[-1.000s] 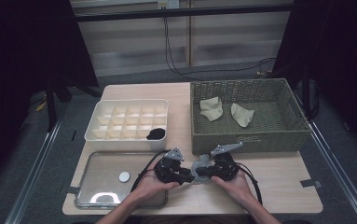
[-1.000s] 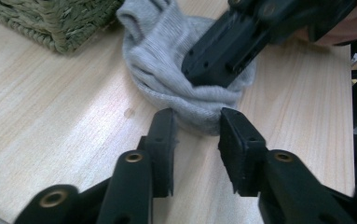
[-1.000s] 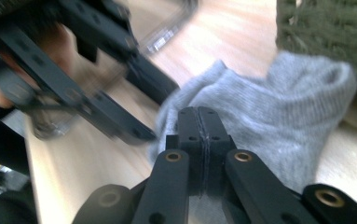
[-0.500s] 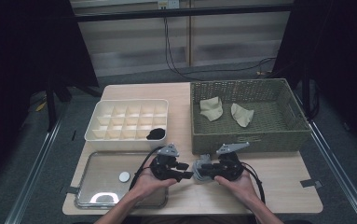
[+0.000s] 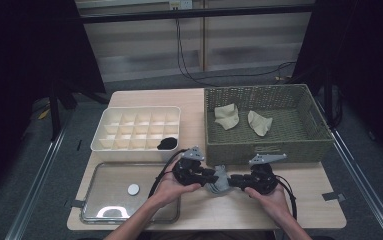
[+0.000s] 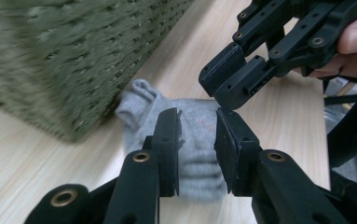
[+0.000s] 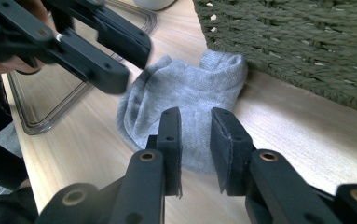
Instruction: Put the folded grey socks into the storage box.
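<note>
A crumpled grey sock (image 5: 219,185) lies on the wooden table just in front of the green woven basket (image 5: 264,150). My left gripper (image 5: 209,176) comes at it from the left and my right gripper (image 5: 233,180) from the right, their tips facing each other across it. In the left gripper view the sock (image 6: 197,140) shows through the narrow gap of my left gripper (image 6: 197,119), which hovers open over it. My right gripper (image 7: 195,116) stands the same way over the sock (image 7: 190,88), jaws slightly apart with nothing pinched.
Two beige socks (image 5: 227,116) (image 5: 259,123) lie inside the basket. A white compartment box (image 5: 136,125) at the left holds a black sock (image 5: 167,143). A clear tray (image 5: 109,200) with a small white disc (image 5: 133,189) sits at the front left.
Both hands have shifted slightly apart, the right one moving a little to the right. The grey sock stays on the table between the two grippers.
</note>
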Demonstrator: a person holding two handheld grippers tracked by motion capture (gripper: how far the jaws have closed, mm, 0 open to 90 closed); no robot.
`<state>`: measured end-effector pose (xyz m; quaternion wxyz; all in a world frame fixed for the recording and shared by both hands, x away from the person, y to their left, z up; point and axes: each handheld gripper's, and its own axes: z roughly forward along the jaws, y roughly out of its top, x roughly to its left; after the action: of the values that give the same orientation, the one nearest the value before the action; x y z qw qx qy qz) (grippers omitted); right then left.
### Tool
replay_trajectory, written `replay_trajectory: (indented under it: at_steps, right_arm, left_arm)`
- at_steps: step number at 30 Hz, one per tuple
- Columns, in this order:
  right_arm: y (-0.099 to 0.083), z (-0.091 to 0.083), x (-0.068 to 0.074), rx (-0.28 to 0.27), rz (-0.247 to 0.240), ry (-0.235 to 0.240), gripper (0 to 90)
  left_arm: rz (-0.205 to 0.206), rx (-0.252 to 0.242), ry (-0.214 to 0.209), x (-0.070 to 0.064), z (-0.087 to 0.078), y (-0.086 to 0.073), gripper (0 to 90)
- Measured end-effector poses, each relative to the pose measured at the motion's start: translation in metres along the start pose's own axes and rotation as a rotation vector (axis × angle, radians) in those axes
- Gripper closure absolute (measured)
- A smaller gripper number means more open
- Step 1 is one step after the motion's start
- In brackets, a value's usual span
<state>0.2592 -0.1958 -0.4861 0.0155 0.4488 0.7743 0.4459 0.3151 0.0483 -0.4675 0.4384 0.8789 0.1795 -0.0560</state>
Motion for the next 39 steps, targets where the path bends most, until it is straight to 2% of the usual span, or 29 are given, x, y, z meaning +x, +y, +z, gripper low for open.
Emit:
replay_trajectory:
  at_steps: [3,5,8,12,18,21,22,25,26,29,33,36,39]
  right_arm:
    - [0.0,0.001,-0.002,0.005,0.005,-0.003,73.7]
    - [-0.001,0.001,-0.002,0.005,0.003,-0.013,72.2]
    - [-0.002,0.003,-0.002,0.006,0.006,-0.014,70.1]
    - [-0.001,0.006,-0.003,0.01,-0.001,-0.015,67.6]
    - [0.001,0.01,-0.008,0.006,0.022,-0.035,60.9]
    - [0.001,0.016,-0.009,0.033,0.021,-0.039,61.7]
    - [0.0,0.017,-0.009,0.04,0.02,-0.053,62.6]
    - [-0.002,0.02,-0.009,0.042,0.023,-0.063,63.3]
    - [-0.003,0.022,-0.008,0.044,0.018,-0.064,66.0]
    - [-0.004,0.024,-0.007,0.04,0.018,-0.052,70.0]
    - [-0.005,0.025,-0.008,0.041,0.051,-0.018,78.7]
    - [-0.004,0.024,-0.008,0.034,0.071,-0.014,80.7]
    - [-0.003,0.022,-0.006,0.021,0.06,-0.014,81.5]
  left_arm:
    - [0.008,0.042,0.021,0.001,0.011,-0.001,71.5]
    - [0.007,0.091,0.029,0.003,0.019,-0.006,72.2]
    - [-0.008,0.085,0.021,0.005,0.021,-0.012,73.4]
    - [-0.006,0.071,0.01,0.007,0.02,-0.017,73.9]
    - [0.014,0.072,0.027,0.005,0.02,-0.018,74.3]
    - [0.01,0.063,0.027,0.004,0.021,-0.019,74.4]
    - [0.006,0.06,0.023,0.005,0.021,-0.019,74.5]
    - [0.009,0.059,0.031,0.004,0.021,-0.02,74.6]
    - [0.013,0.059,0.033,0.004,0.021,-0.02,74.7]
    - [0.01,0.057,0.03,0.004,0.021,-0.02,74.7]
    - [0.006,0.06,0.03,0.005,0.021,-0.02,74.8]
    - [-0.004,0.061,0.021,0.006,0.021,-0.02,74.7]
    - [-0.004,0.061,0.021,0.006,0.021,-0.019,74.8]
